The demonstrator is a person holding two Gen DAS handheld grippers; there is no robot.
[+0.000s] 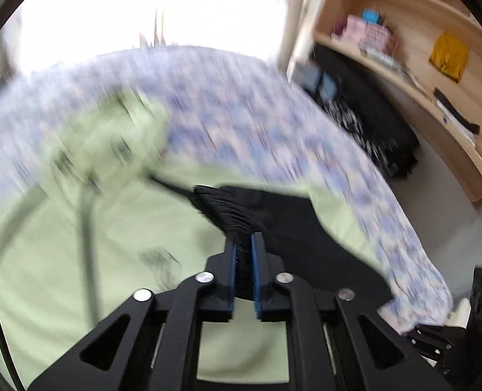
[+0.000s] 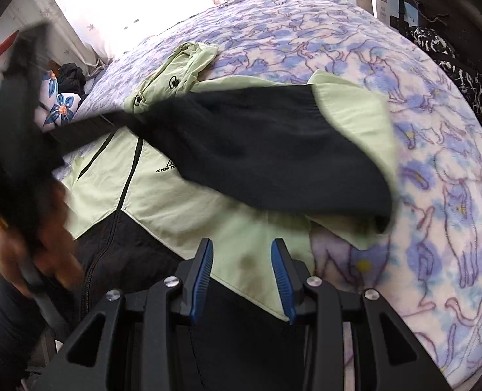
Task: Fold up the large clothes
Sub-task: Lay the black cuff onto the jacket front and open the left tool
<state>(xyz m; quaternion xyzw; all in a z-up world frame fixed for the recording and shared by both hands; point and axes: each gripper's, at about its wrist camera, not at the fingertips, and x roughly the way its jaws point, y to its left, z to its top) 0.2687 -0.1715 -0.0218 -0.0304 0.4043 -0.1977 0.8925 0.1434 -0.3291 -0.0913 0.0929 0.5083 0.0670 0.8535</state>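
Left fingers [image 1: 243, 244] pinching ribbed black cuff [image 1: 223, 207], right fingers [image 2: 242, 254] apart over smooth pale-green jacket [image 2: 182, 192], fleecy bedspread [image 2: 443, 163].

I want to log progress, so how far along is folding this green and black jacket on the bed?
Done: the jacket lies front up on the blanket, zipped, hood at the top. In hand: the left gripper is shut on the cuff of the black sleeve, which stretches across the chest; the right gripper hangs open over the hem, holding nothing. Left: as far as these views show, the other sleeve and the body folds.
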